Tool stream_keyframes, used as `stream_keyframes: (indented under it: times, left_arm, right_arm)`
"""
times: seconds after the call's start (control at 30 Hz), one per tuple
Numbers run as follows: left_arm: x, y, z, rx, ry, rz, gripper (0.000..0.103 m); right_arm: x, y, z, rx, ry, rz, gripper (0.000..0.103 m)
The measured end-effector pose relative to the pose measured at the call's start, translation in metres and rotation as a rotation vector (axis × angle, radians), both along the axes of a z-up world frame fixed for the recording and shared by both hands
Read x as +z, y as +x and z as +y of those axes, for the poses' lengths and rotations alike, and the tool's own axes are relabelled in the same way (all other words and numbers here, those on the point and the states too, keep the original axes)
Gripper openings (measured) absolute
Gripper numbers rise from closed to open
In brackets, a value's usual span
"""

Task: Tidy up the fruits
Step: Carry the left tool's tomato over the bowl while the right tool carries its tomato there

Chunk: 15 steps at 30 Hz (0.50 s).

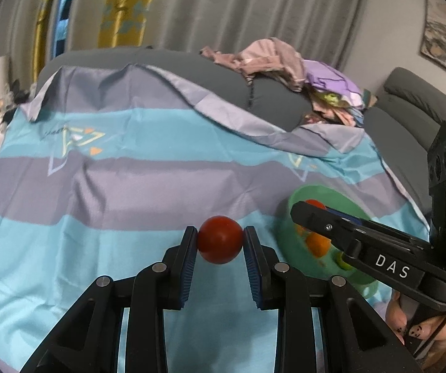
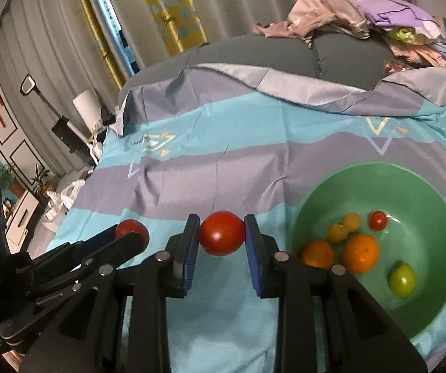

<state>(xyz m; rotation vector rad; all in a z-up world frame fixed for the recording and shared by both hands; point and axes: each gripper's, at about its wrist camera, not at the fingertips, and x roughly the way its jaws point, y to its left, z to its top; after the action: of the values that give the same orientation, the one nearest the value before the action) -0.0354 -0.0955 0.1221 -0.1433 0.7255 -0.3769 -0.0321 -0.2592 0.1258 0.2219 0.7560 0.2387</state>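
Red tomatoes (image 1: 220, 239) (image 2: 222, 233) clamped between both grippers' (image 1: 220, 242) (image 2: 222, 236) blue pads (image 1: 188, 267) (one each)

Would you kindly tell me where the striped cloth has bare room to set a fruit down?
The striped blue-and-grey cloth lies bare left of the round green plastic bowl, up to the grey cushion. It is crowded in the bowl's bottom, around the large round orange and small fruits, and near both grippers, left and right, each holding a tomato.
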Motion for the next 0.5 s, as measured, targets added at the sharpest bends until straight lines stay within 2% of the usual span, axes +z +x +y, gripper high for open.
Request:
stream_keyframes:
  times: [0.27,0.5]
  left_arm:
    - [0.009,0.002,-0.046,-0.089,0.028,-0.026,0.03]
    - [0.005,0.008,-0.087,-0.162,0.029,-0.008,0.03]
  right_arm:
    - [0.014,-0.011,-0.045,-0.103,0.044,-0.047,0.03]
    - [0.016,-0.016,-0.079,-0.18,0.048,-0.048,0.03]
